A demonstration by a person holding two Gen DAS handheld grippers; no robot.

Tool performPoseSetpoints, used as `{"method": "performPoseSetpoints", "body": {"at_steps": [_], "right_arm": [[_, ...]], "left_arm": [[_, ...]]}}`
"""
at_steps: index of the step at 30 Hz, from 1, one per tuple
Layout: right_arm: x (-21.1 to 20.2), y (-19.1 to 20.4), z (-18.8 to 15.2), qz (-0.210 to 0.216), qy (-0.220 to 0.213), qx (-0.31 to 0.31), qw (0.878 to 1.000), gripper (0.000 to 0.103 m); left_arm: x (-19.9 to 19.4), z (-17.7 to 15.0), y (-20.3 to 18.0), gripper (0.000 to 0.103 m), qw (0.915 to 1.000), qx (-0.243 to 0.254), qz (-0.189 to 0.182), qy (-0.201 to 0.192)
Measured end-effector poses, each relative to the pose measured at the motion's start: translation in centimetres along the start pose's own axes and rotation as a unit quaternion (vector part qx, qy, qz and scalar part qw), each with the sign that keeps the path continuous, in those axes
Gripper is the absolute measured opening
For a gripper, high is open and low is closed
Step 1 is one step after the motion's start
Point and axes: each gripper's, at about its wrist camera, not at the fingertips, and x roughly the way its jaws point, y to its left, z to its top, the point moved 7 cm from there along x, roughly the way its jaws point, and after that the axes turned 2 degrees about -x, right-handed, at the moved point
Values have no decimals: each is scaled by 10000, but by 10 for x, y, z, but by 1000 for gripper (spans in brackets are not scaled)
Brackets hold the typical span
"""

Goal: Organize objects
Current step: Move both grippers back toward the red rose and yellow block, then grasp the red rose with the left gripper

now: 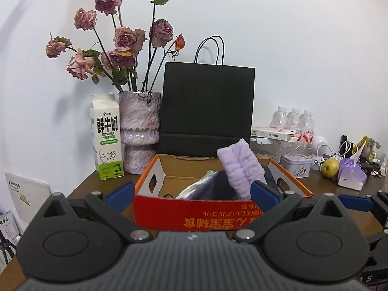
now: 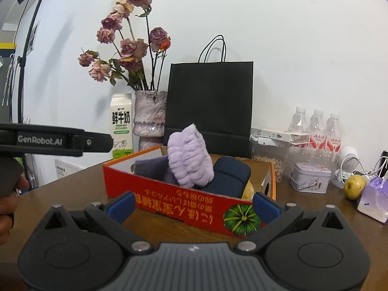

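Soft, even indoor light filled both views, leaving the white wall (image 1: 291, 36) bright and only faint grey shadows of the dried roses (image 2: 135, 46) on it to their left. Fisheye distortion bent the edges and darkened the corners. The worktop (image 2: 303, 208) showed a mild sheen, the black paper bag (image 1: 208, 106) lost its detail, and the nearest gripper housing looked slightly soft.

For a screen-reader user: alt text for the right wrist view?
Open gripper facing a red cardboard box holding a fluffy lilac cloth, on a brown wooden table; black paper bag behind.
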Motion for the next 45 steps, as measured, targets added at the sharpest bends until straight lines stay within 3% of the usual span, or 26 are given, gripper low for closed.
{"method": "performPoseSetpoints", "body": {"at_steps": [6, 19, 27, 33, 43, 45], "right_arm": [[-17, 11, -12, 92, 122, -85, 9998, 103], [-52, 23, -46, 103, 578, -81, 9982, 103], [-71, 21, -56, 3, 639, -23, 9980, 103], [-83, 17, -58, -171, 547, -58, 9983, 103], [-90, 7, -60, -323, 570, 144, 9977, 103], [-89, 8, -60, -326, 600, 121, 9976, 103]], "left_arm": [[-20, -5, 3, 103, 10000, -56, -4, -31], [-59, -49, -2, 103, 9991, -19, -96, 417], [-69, -68, 6, 103, 9977, -138, 22, 662], [-73, -82, -2, 103, 9961, 77, 30, 877], [-60, -114, -18, 103, 9841, 604, 79, 1668], [-56, -118, -17, 97, 9811, 551, 95, 1850]]}}
